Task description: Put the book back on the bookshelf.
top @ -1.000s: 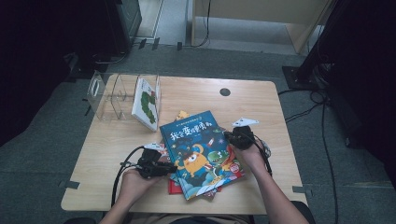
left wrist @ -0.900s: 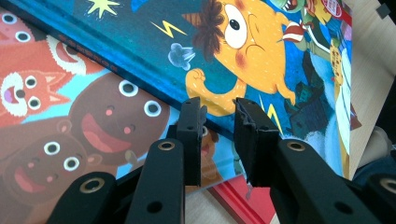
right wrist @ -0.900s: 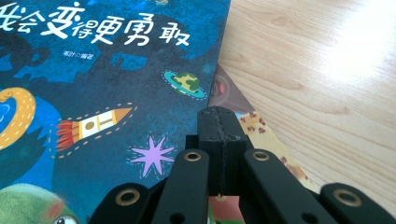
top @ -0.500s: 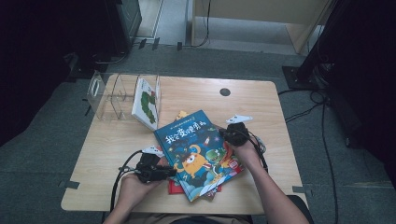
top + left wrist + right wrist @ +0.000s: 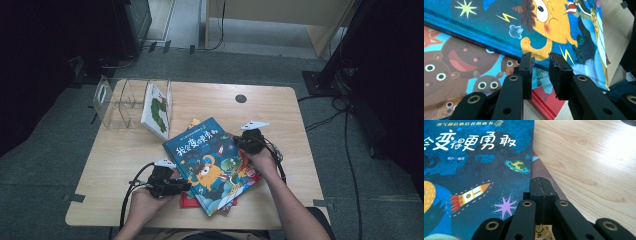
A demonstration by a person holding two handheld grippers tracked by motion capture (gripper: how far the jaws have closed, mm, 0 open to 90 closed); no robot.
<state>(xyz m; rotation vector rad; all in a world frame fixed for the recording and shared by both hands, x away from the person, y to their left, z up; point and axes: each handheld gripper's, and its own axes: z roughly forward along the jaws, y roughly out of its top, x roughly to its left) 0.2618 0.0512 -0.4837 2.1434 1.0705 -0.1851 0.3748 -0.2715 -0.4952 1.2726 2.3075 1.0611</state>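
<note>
Mid-step on lifting top blue book (image 5: 212, 162) off stack near table's (image 5: 280, 115) front edge: L gripper (image 5: 540, 63) at its near-left edge w/ jaws narrowly apart, cover edge at the tips but no firm pinch visible; R gripper (image 5: 541, 186) pressed fully together, resting at book's right edge. Next, prob. need to pinch cover w/ L, raise it clear of bear book (image 5: 461, 72) below, then carry toward clear rack (image 5: 122, 102) at back-left.

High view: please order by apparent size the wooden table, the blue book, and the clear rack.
1. wooden table, clearly largest.
2. blue book.
3. clear rack. It looks close to the blue book and stands farther from the camera, so this order is unsure.
</note>
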